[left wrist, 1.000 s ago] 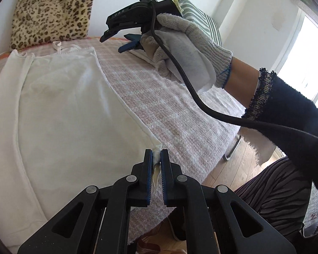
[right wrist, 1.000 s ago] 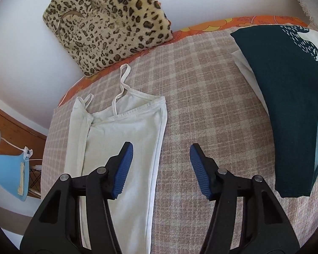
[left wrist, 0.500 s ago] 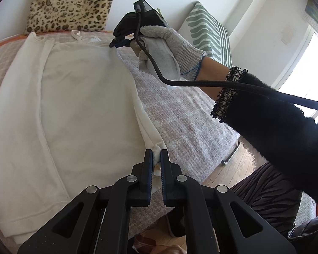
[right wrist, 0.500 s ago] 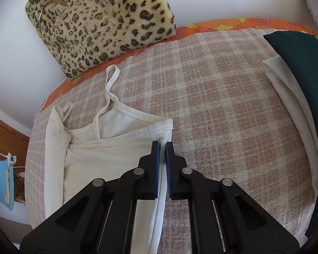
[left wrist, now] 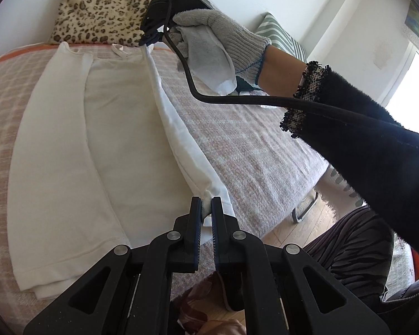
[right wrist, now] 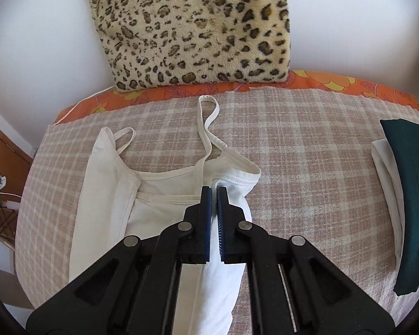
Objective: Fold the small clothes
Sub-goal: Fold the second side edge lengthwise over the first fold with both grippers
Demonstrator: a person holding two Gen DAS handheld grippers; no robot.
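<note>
A pink-and-cream plaid bed cover (right wrist: pixel 307 150) fills both views, with a leopard-print cushion (right wrist: pixel 192 28) against the wall at upper centre and a dark green folded garment (right wrist: pixel 410 195) at the right edge of the right wrist view. The white camisole (left wrist: pixel 69 145) lies spread across centre-left, straps toward the cushion, its right edge raised off the cover. Left gripper (left wrist: pixel 206 209), lower centre, is clamped on the hem corner; right gripper (right wrist: pixel 213 192), in a gloved hand (left wrist: pixel 218 42), pinches the top corner below the strap.

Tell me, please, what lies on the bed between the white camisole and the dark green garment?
Only bare checked blanket separates camisole from green garment, per the right wrist view.
</note>
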